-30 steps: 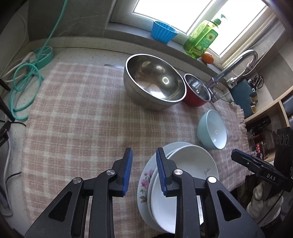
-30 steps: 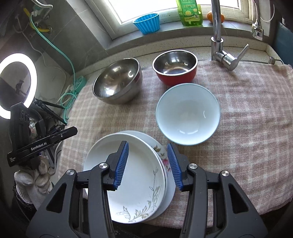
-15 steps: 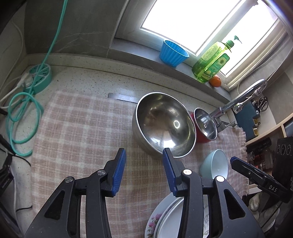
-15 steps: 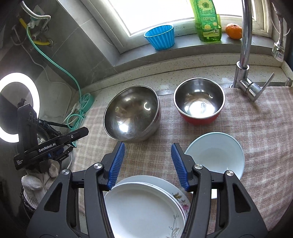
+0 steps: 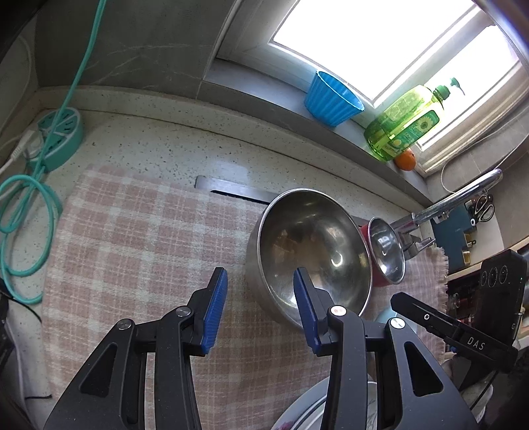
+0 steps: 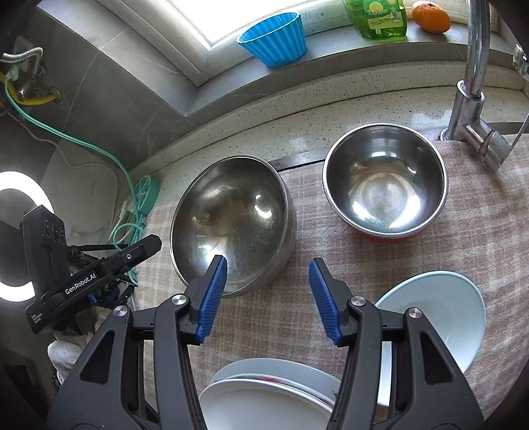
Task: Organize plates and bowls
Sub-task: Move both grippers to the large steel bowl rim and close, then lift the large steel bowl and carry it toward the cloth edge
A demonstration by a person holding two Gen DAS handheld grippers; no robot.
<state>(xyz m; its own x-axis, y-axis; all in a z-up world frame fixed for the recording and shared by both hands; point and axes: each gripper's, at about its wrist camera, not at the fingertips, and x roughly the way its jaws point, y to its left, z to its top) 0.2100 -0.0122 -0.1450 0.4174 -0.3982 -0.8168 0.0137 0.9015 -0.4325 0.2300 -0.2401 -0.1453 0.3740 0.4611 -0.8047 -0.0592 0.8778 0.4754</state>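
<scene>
Two steel bowls [image 6: 231, 221] beyond stacked plates [image 6: 264, 393]

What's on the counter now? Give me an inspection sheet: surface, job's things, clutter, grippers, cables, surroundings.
Surface: checked cloth over a speckled counter.
Job's things: big steel bowl tilted; red bowl upright; pale blue bowl; stacked plates at the near edge.
Clutter: nothing seen on the cloth.
Grippers: left gripper and right gripper open, empty.
Cables: teal cord coiled by a power strip.
Surroundings: blue cup, soap bottle, orange on the sill; tap; ring light.
</scene>
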